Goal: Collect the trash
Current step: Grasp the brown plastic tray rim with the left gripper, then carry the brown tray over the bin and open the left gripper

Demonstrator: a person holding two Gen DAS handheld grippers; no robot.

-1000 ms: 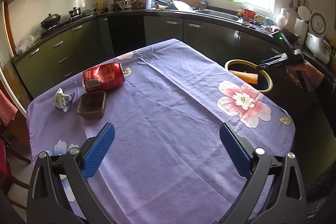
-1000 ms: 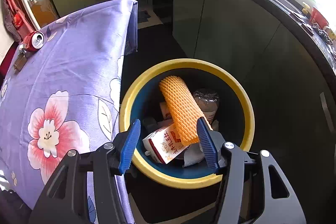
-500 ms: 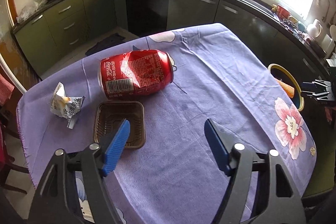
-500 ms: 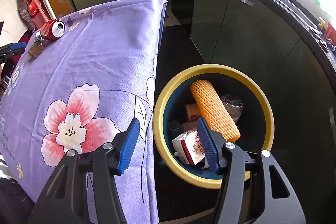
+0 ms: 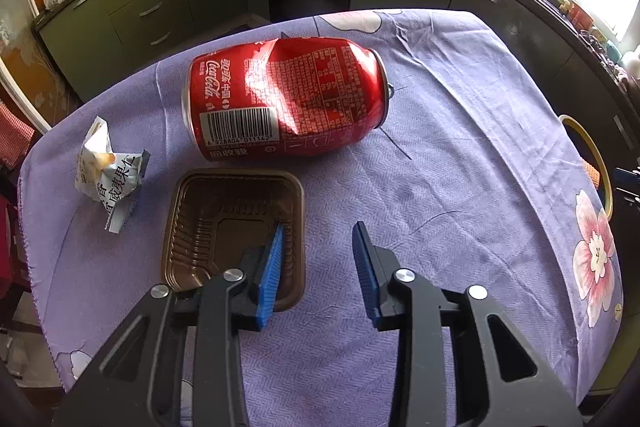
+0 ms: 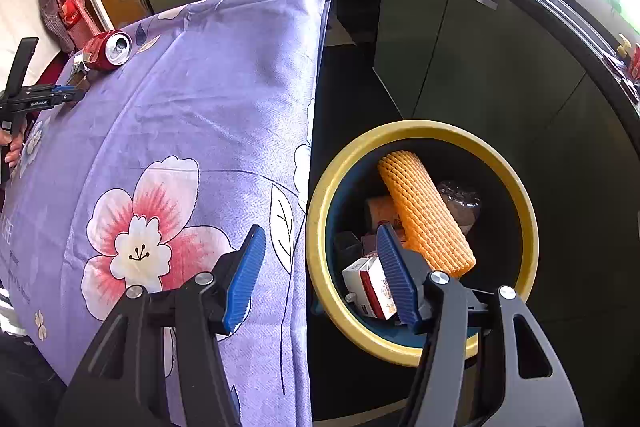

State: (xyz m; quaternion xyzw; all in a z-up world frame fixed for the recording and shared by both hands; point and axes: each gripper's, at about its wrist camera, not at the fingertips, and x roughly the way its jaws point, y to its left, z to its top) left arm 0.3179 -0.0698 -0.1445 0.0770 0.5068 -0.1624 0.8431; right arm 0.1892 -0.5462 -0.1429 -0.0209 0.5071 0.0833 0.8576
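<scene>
Tray, brown and empty, lies on the purple cloth just before a dented red can, beside a crumpled wrapper; left gripper straddles the tray's right wall, jaws closing, pads not yet pressing. Right gripper, jaws apart and empty, hangs at the rim of the yellow bin; inside lie an orange foam sleeve and a carton.

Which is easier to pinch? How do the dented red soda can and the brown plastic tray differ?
The dented red soda can lies on its side, rounded and closed; the brown plastic tray sits flat, shallow and open-topped. The can is glossy and printed; the tray is plain and ribbed. Both rest on the purple tablecloth.
</scene>
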